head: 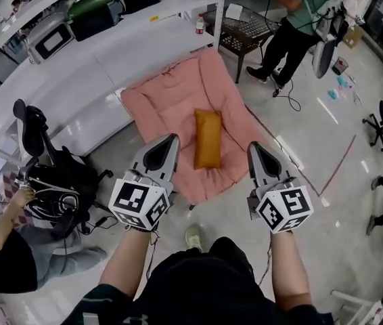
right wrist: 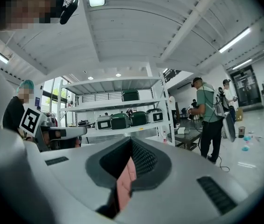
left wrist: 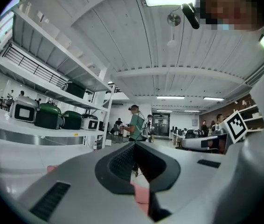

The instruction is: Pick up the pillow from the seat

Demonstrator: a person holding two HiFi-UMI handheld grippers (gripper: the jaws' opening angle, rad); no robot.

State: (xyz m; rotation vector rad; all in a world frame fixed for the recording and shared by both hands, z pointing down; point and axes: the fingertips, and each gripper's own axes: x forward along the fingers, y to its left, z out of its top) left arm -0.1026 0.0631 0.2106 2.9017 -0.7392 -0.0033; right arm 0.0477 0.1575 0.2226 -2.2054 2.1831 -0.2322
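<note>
Pillow lies on the pink seat. I hold the left gripper and right gripper flanking its near end, apart from it, both with fingers pressed together, empty.

Right gripper closed on nothing; shelving ahead, person right

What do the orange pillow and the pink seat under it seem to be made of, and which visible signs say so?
The orange pillow: probably fabric over soft stuffing, matte; it is plump with rounded corners and no shine. The pink seat: likely padded cloth, matte; stitched seams and soft creases cross it. The exact fibre cannot be told.
</note>
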